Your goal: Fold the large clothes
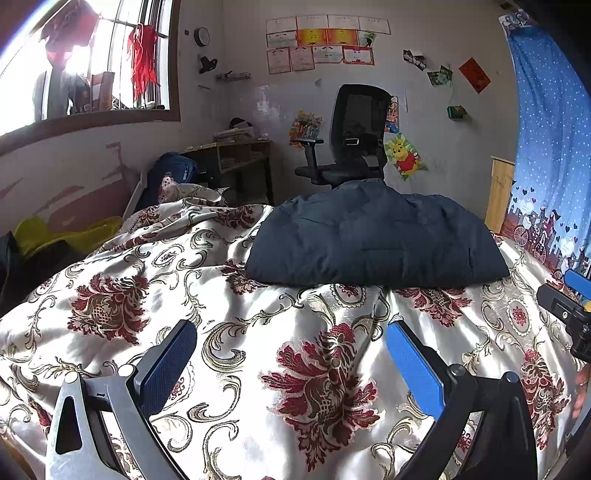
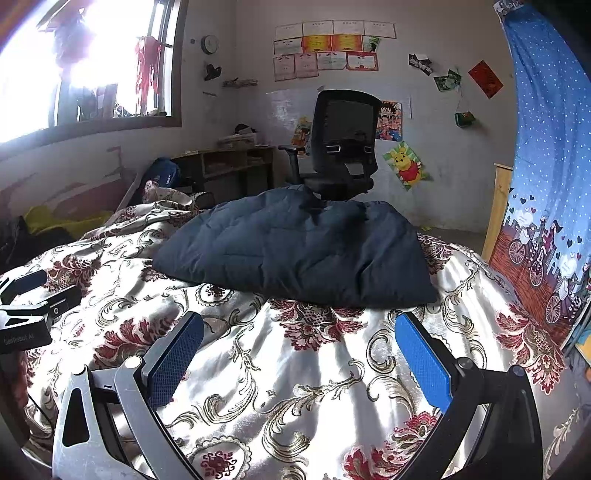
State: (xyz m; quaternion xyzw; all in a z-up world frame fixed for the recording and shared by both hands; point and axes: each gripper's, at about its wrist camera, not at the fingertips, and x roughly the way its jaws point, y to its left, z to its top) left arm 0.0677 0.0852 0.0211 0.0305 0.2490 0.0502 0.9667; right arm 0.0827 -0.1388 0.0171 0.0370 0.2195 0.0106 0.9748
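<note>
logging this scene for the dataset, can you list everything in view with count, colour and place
quilted garment: 1, dark navy, folded into a puffy bundle on the far part of the bed
bed cover: 1, cream satin with red and gold florals, spread over the bed
office chair: 1, black mesh, behind the bed by the wall
desk: 1, dark wood, left of the chair
certificates: a cluster, white, pink and orange, high on the wall
wall clock: 1, pale, left of the certificates
curtain: 1, blue with white dots, right edge
window: 1, bright, upper left
left gripper: 1, blue fingers, open over the cover
right gripper: 1, blue fingers, open over the cover
</note>
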